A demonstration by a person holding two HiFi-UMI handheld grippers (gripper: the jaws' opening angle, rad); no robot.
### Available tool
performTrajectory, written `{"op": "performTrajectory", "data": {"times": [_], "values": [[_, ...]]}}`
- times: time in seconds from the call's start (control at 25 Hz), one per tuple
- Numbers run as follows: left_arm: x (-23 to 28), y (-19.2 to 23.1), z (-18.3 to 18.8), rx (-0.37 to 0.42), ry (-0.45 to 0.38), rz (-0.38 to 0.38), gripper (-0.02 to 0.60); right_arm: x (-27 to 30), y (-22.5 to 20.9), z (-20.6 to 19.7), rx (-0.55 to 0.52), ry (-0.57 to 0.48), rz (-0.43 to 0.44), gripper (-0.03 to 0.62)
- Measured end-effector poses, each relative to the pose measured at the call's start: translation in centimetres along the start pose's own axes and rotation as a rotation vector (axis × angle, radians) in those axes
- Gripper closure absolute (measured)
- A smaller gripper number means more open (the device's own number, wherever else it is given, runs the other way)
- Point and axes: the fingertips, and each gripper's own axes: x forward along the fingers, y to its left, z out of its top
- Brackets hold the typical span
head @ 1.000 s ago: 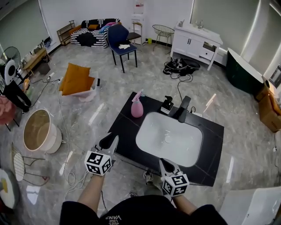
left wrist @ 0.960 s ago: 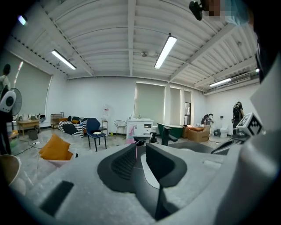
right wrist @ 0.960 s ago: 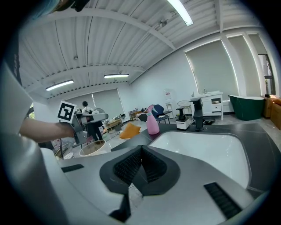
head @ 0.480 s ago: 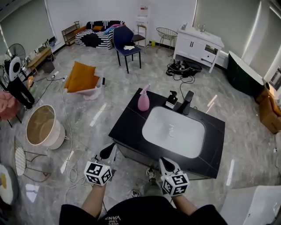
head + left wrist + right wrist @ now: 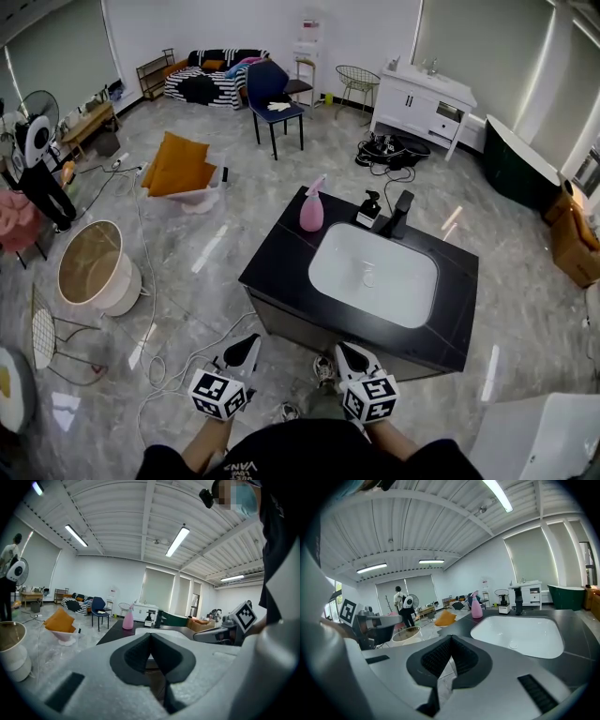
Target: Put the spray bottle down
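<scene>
The pink spray bottle (image 5: 311, 210) stands upright on the far left corner of the black counter (image 5: 281, 272), left of the white sink basin (image 5: 375, 274). It also shows small in the left gripper view as the spray bottle (image 5: 127, 619) and in the right gripper view as the spray bottle (image 5: 476, 607). My left gripper (image 5: 246, 350) is shut with nothing in it, held low in front of the counter's near edge. My right gripper (image 5: 349, 355) is beside it, also shut and empty. Both are well short of the bottle.
A black faucet (image 5: 398, 214) and a small soap dispenser (image 5: 368, 208) stand behind the basin. On the floor lie cables (image 5: 178, 361), a round tub (image 5: 94, 267) at left, an orange cushion (image 5: 178, 167) and a blue chair (image 5: 277, 103). A person (image 5: 400, 603) stands far off.
Both grippers have drawn back from the counter toward the body and closer together. The view has shifted back, so the counter sits farther away. The bottle has stayed put.
</scene>
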Motion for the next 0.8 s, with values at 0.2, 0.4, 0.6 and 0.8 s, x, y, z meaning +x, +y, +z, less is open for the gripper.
{"op": "performTrajectory", "data": {"times": [0.2,0.4,0.6,0.8], "values": [[-2.1,-1.5,-1.5,-0.011,0.005,0.007,0.571,-0.5,1.4,-1.4,-0.017,0.034,0.012,0.595],[-3.7,-2.2,-2.6,-0.027,0.009,0.018,0.571,-0.6,2.6,-2.3,-0.04,0.063,0.028,0.595],[-5.2,-2.1,-3.4,-0.039,0.017,0.047,0.571,-0.6,3.4,-2.4,-0.072,0.066,0.043,0.595],[-5.7,-2.0,-3.4,-0.04,0.014,0.056,0.571,-0.7,3.6,-2.2,-0.086,0.063,0.042,0.597]]}}
